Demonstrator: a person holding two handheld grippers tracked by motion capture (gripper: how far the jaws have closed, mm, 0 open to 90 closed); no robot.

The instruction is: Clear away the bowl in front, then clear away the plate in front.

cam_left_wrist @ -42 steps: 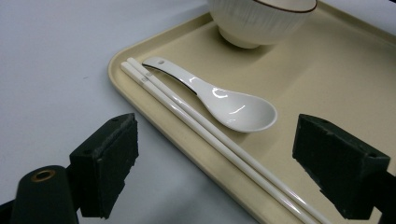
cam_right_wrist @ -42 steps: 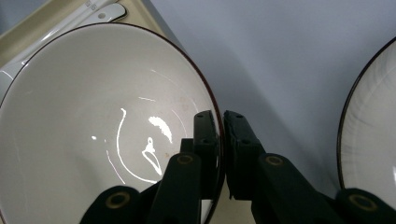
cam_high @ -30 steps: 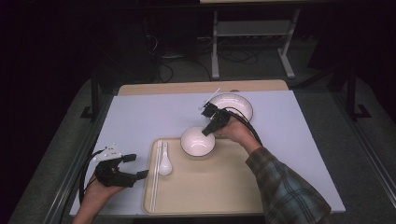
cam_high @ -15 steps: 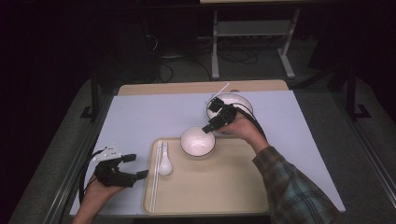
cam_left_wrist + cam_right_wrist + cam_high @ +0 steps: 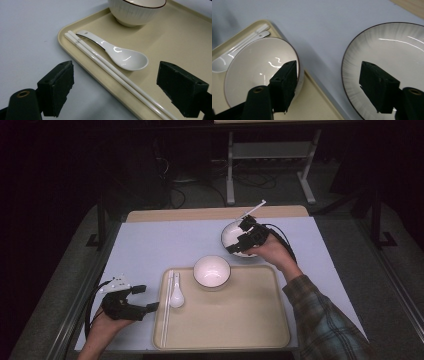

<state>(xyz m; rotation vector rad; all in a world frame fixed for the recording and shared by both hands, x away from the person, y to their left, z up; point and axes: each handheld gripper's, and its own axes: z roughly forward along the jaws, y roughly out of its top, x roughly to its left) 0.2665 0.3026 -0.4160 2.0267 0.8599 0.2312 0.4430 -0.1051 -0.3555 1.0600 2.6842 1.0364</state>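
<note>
A tan tray (image 5: 235, 325) lies at the table's front. A white bowl (image 5: 212, 270) stands at its far left corner, with a white spoon (image 5: 175, 296) and white chopsticks (image 5: 167, 307) along its left edge. My left gripper (image 5: 147, 298) rests open on the mat just left of the tray. In the left gripper view its jaws (image 5: 120, 82) frame the spoon (image 5: 125, 56) and chopsticks (image 5: 100, 61) without touching them. My right gripper (image 5: 238, 238) hovers open over the near-left rim of a white plate (image 5: 229, 234). The right gripper view has the bowl (image 5: 254, 67) to the left and the plate (image 5: 392, 50) to the right.
A pale blue mat (image 5: 165, 245) covers the table, with a wooden strip (image 5: 200, 213) along the far edge. Beyond it, a metal rack (image 5: 270, 155) and cables sit on the dark floor. Most of the tray's right side (image 5: 250, 315) is bare.
My right gripper has drawn back from the bowl's rim, moving right and away to the plate. The bowl stays put on the tray. The left gripper has not moved.
</note>
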